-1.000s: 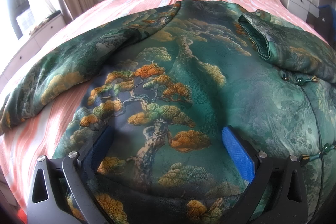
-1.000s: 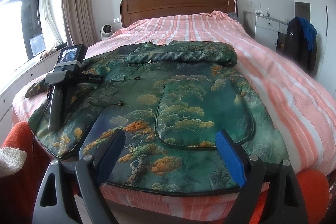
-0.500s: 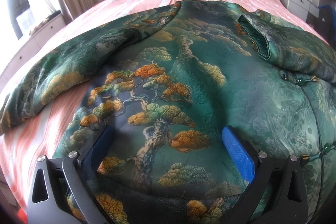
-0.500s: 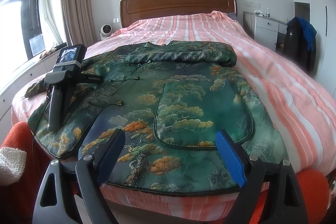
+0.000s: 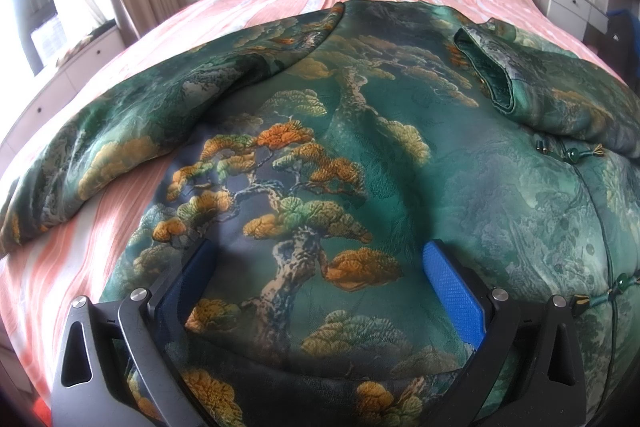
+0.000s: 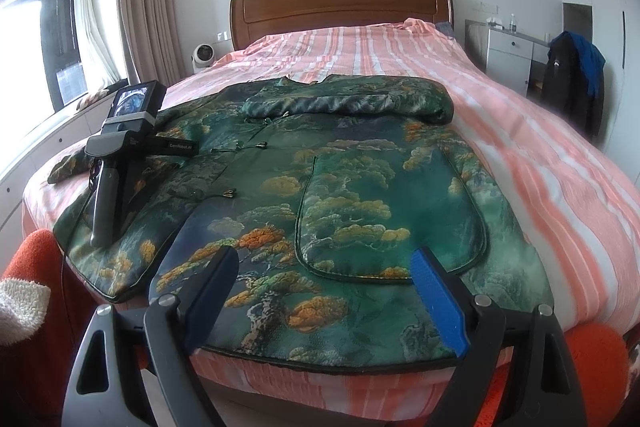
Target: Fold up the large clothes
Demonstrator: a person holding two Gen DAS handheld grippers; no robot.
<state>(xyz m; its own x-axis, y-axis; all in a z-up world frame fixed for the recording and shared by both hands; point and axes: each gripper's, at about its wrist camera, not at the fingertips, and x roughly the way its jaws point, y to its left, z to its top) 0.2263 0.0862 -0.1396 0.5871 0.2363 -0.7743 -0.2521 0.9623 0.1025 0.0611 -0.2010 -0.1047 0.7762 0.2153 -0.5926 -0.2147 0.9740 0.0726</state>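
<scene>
A large green brocade jacket (image 6: 360, 179) with orange pine-tree print lies front up on the bed. Its right sleeve (image 6: 348, 103) is folded across the chest. Its left sleeve (image 5: 132, 147) stretches out sideways over the sheet. My left gripper (image 5: 320, 267) is open and rests on the jacket's left front panel; its body also shows in the right wrist view (image 6: 116, 155). My right gripper (image 6: 324, 275) is open and empty, hovering just above the jacket's hem at the foot of the bed.
The bed has a pink striped sheet (image 6: 540, 163) and a wooden headboard (image 6: 340, 11). A white fan (image 6: 202, 57) and curtains stand at the left. A white cabinet (image 6: 508, 59) and a chair with dark clothes (image 6: 572, 83) stand at the right.
</scene>
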